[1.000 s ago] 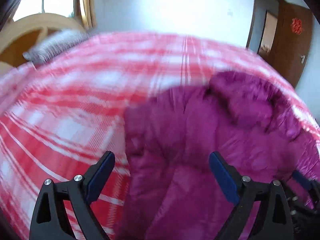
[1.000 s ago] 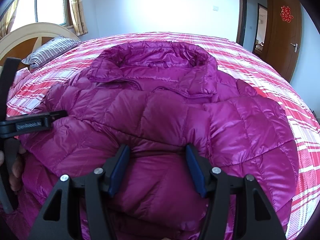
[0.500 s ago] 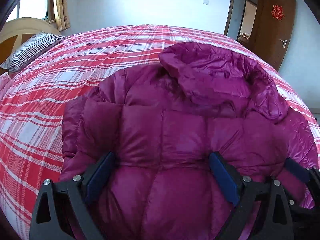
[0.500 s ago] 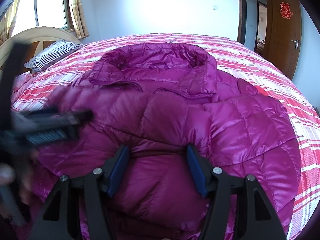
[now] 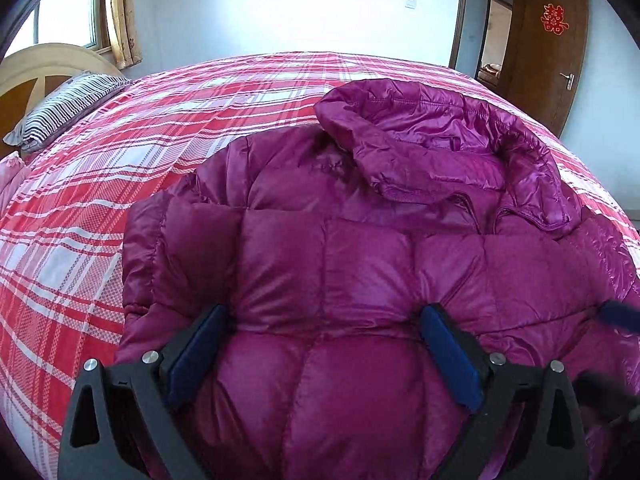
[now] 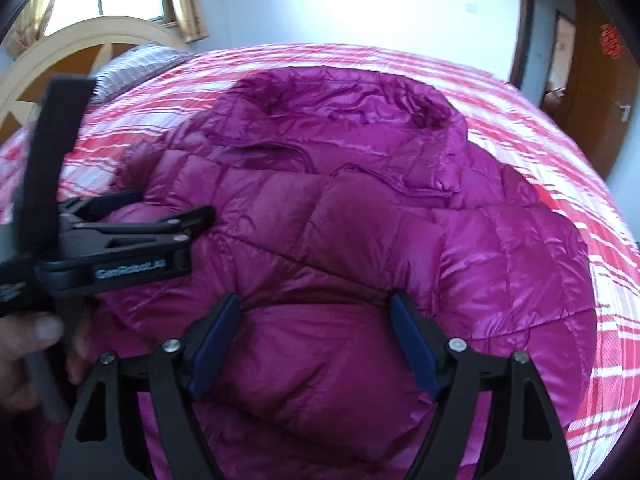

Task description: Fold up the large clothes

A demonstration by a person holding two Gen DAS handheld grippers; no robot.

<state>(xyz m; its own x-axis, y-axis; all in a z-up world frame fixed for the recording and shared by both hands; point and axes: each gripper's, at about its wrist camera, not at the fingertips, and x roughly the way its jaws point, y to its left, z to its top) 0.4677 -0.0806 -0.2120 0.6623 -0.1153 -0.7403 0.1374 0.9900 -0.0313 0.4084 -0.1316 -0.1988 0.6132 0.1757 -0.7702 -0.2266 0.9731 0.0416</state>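
Right wrist view: the right hand-held gripper (image 6: 316, 340) is opening, its jaws astride a puffy fold of the purple jacket (image 6: 360, 220) on the bed (image 6: 600, 280); the left hand-held gripper (image 5: 320, 352) gapes similarly. Sides look folded in; further folding remains.

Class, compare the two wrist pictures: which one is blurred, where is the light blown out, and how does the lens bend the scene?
Left wrist view: sharp; white wall overexposed; red plaid bedspread bulges, fisheye. Right wrist view: motion-smeared, especially bedspread stripes and door; shiny magenta quilted down jacket shows glare.
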